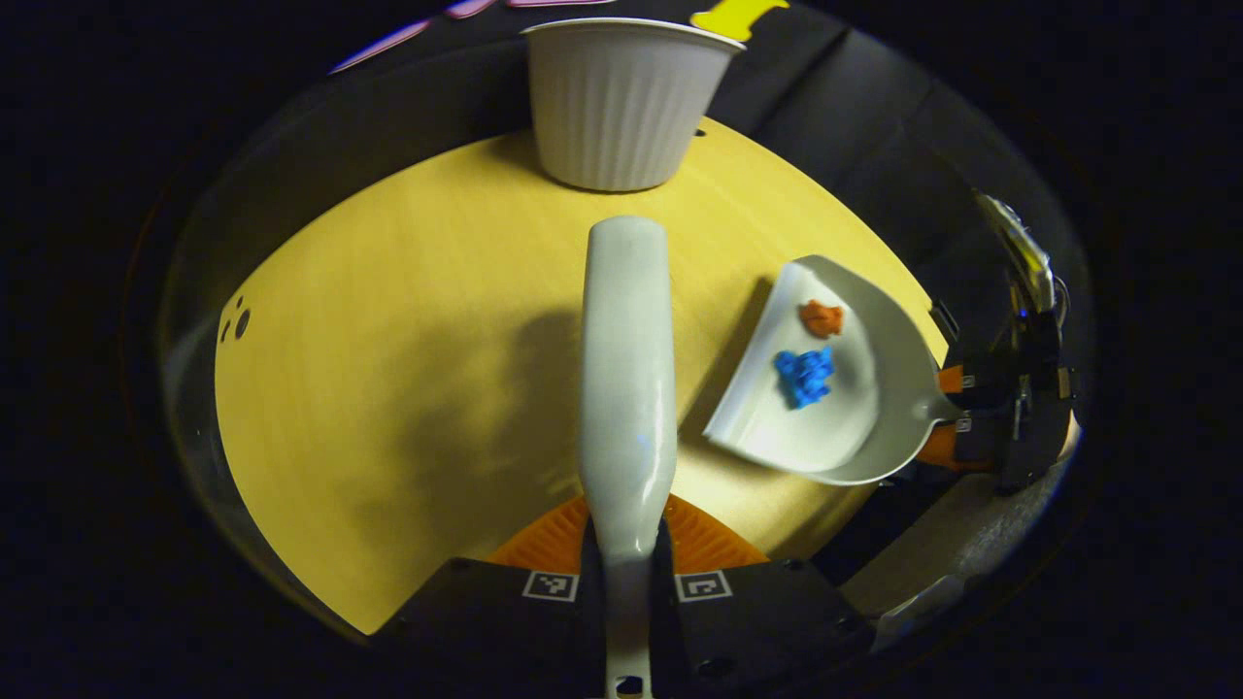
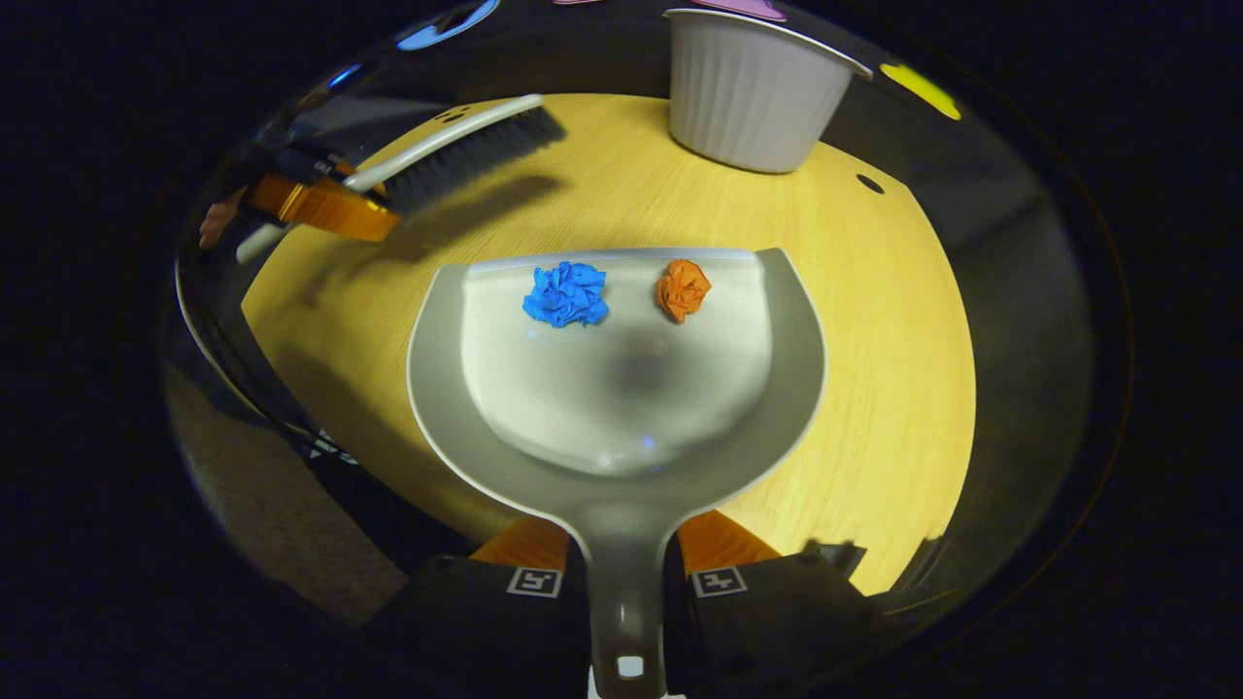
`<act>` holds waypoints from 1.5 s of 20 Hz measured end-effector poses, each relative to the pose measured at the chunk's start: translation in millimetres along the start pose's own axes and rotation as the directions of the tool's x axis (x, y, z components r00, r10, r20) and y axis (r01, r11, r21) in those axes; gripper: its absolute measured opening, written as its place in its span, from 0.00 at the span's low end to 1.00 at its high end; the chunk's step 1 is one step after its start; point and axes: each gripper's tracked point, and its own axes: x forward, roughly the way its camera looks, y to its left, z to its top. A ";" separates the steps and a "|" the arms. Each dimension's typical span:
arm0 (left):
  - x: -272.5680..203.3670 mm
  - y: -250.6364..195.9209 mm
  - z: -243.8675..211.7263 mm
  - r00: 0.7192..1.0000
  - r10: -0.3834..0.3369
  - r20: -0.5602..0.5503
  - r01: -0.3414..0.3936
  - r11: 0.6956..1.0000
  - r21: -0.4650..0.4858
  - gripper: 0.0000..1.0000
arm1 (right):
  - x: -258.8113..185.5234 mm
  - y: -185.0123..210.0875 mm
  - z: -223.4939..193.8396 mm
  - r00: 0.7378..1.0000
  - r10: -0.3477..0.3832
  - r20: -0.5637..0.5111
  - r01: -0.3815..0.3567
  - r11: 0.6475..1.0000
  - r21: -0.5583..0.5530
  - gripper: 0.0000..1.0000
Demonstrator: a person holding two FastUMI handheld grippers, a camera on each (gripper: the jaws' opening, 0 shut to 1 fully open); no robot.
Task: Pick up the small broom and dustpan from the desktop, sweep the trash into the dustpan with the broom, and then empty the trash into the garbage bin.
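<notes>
Your left gripper (image 1: 626, 553) was clamped on the broom (image 1: 626, 369) handle, held over the desk (image 1: 388, 388). Your right gripper (image 2: 626, 573) pinched the dustpan (image 2: 621, 388) handle; blue wad (image 2: 566, 294) and orange wad (image 2: 683, 288) sat near its front lip. Bin (image 2: 753, 87) stood upright at the far desk edge.

Bare desktop (image 2: 874, 320) lies between dustpan (image 2: 621, 456) and bin (image 2: 753, 92) — unobstructed.
</notes>
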 end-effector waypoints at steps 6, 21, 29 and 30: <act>13.8 37.6 -42.7 0.999 0.036 -0.019 -0.038 0.990 -0.137 0.19 | -76.4 -66.3 57.0 0.995 -0.102 0.021 0.099 0.987 0.126 0.38; 12.4 34.5 -40.9 0.999 -0.033 -0.007 0.032 0.994 -0.104 0.22 | -178.1 -178.5 269.3 0.929 -0.354 0.110 0.334 0.928 0.166 0.33; 11.7 37.3 -46.8 1.000 -0.027 0.009 0.028 0.989 -0.145 0.22 | -159.7 -188.6 347.1 0.874 -0.484 -0.036 0.478 0.872 -0.105 0.33; 11.7 38.1 -47.3 1.000 -0.027 0.009 0.028 0.988 -0.153 0.22 | -158.2 -189.4 351.3 0.863 -0.501 -0.061 0.487 0.859 -0.159 0.33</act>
